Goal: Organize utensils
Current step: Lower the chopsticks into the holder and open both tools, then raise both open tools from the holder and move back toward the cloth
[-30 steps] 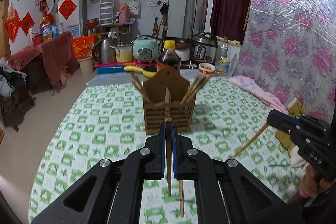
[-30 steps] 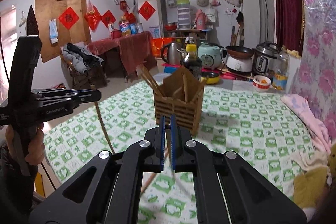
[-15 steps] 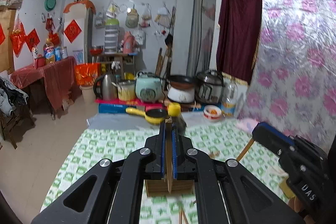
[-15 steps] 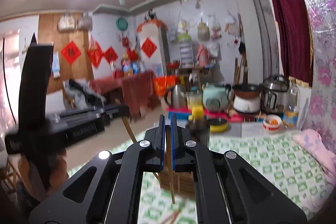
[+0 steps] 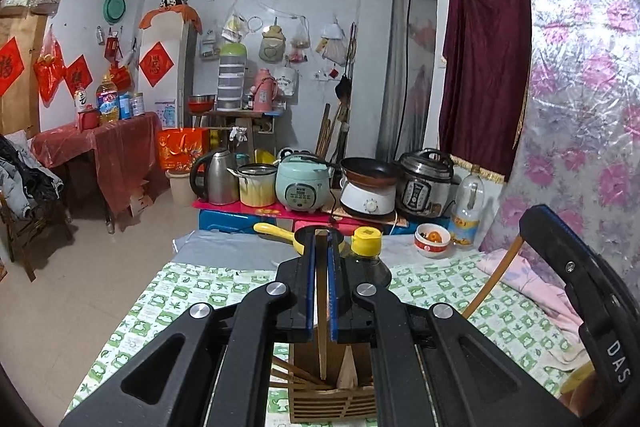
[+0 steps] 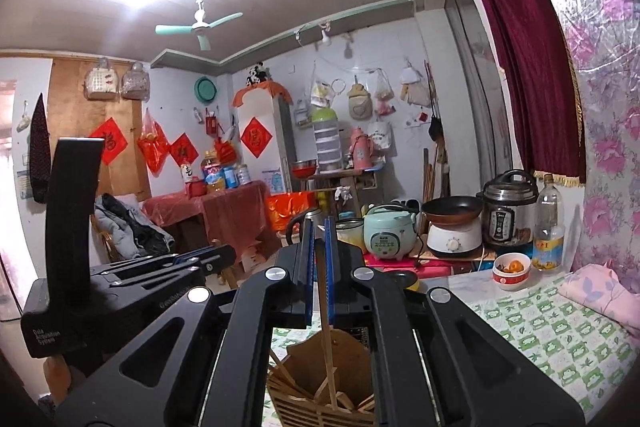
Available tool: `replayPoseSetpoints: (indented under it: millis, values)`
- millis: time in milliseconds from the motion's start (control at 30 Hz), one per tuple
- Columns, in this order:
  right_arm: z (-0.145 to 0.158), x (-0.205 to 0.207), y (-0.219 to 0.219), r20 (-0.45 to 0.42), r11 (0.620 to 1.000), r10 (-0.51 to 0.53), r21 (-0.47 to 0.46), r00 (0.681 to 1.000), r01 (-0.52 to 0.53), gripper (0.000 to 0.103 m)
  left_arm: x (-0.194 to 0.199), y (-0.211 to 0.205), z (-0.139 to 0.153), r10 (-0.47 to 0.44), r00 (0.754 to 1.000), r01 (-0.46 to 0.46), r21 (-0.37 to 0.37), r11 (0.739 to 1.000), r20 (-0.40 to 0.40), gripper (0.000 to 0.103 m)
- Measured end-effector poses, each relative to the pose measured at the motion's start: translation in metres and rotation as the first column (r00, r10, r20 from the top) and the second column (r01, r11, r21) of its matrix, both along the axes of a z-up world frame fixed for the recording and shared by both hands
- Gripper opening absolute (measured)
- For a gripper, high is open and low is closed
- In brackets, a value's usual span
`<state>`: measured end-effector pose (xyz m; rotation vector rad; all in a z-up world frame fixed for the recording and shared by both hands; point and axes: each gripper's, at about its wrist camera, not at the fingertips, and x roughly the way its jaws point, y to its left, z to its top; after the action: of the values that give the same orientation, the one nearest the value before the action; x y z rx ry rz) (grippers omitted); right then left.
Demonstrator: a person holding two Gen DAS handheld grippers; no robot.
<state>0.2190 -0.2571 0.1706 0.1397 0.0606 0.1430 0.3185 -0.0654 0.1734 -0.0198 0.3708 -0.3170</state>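
My left gripper (image 5: 320,247) is shut on a wooden chopstick (image 5: 321,343) that hangs down, its lower tip inside the slatted wooden utensil holder (image 5: 332,407) right below. My right gripper (image 6: 319,235) is shut on another chopstick (image 6: 326,339), also hanging with its tip in the same holder (image 6: 320,407). The holder has several chopsticks in it. The right gripper (image 5: 580,291) with its chopstick (image 5: 494,279) shows at the right of the left wrist view. The left gripper (image 6: 132,287) shows at the left of the right wrist view.
The holder stands on a table with a green-checked cloth (image 5: 192,303). A dark sauce bottle with a yellow cap (image 5: 366,239) stands just behind it. A pink cloth (image 6: 600,291) lies at the right edge. Cookers, a kettle (image 5: 212,179) and a bowl (image 5: 432,239) stand beyond.
Both grippers have risen and come over the holder, each carrying its chopstick from above the table down into the holder's top. The views have tilted up toward the room.
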Motion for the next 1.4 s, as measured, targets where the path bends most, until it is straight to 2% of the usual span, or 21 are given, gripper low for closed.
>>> replayPoseSetpoints:
  millis: [67,300,467,767,967,1033,1100,1133,1167,1233,1300,1400]
  values:
    - [-0.003,0.004,-0.001,0.001,1.0,-0.014,-0.005,1.0,0.014,0.006,0.008,-0.001,-0.007,0.004,1.0,-0.004,0.002,1.0,-0.011,0.006]
    - [-0.009,0.025,-0.018,0.018,0.997,0.005,0.074,1.0,-0.006,0.006,0.029,0.0,-0.023,0.022,0.999,-0.022,-0.002,1.0,-0.041,0.006]
    - [-0.013,0.038,-0.012,0.013,0.997,0.024,0.068,1.0,-0.025,0.006,0.039,-0.001,-0.028,0.028,0.998,-0.028,0.001,1.0,-0.053,0.006]
    - [-0.042,0.075,-0.01,-0.145,0.999,0.038,0.036,0.989,-0.033,0.006,0.061,-0.006,-0.046,0.026,0.993,-0.023,0.026,0.999,-0.113,0.006]
    - [-0.06,0.1,-0.02,-0.267,0.998,0.042,0.051,0.963,-0.029,0.006,0.079,-0.004,-0.06,0.03,0.983,-0.027,0.02,0.999,-0.182,0.006]
    - [-0.064,0.105,-0.022,-0.307,0.997,0.063,0.062,0.95,-0.046,0.011,0.081,-0.002,-0.063,0.03,0.979,-0.027,0.017,0.999,-0.203,0.007]
    - [-0.064,0.104,-0.024,-0.31,0.996,0.07,0.079,0.948,-0.048,0.019,0.082,0.002,-0.063,0.024,0.974,-0.025,0.001,1.0,-0.226,0.024]
    - [-0.063,0.103,-0.024,-0.306,0.996,0.072,0.078,0.949,-0.05,0.021,0.081,0.003,-0.063,0.022,0.974,-0.025,-0.009,1.0,-0.227,0.054]
    - [-0.062,0.102,-0.023,-0.299,0.996,0.067,0.072,0.952,-0.047,0.022,0.079,0.007,-0.061,0.026,0.975,-0.032,-0.026,0.999,-0.219,0.073]
    - [-0.058,0.096,-0.023,-0.278,0.998,0.051,0.058,0.959,-0.036,0.027,0.074,0.013,-0.056,0.045,0.98,-0.056,-0.052,0.997,-0.194,0.076]
    - [-0.054,0.09,-0.023,-0.259,0.998,0.046,0.059,0.965,-0.032,0.039,0.071,0.014,-0.052,0.029,0.981,-0.041,-0.057,0.998,-0.193,0.077]
    - [-0.049,0.083,-0.021,-0.237,0.998,0.039,0.057,0.971,-0.026,0.049,0.066,0.019,-0.046,0.038,0.983,-0.053,-0.075,0.996,-0.182,0.084]
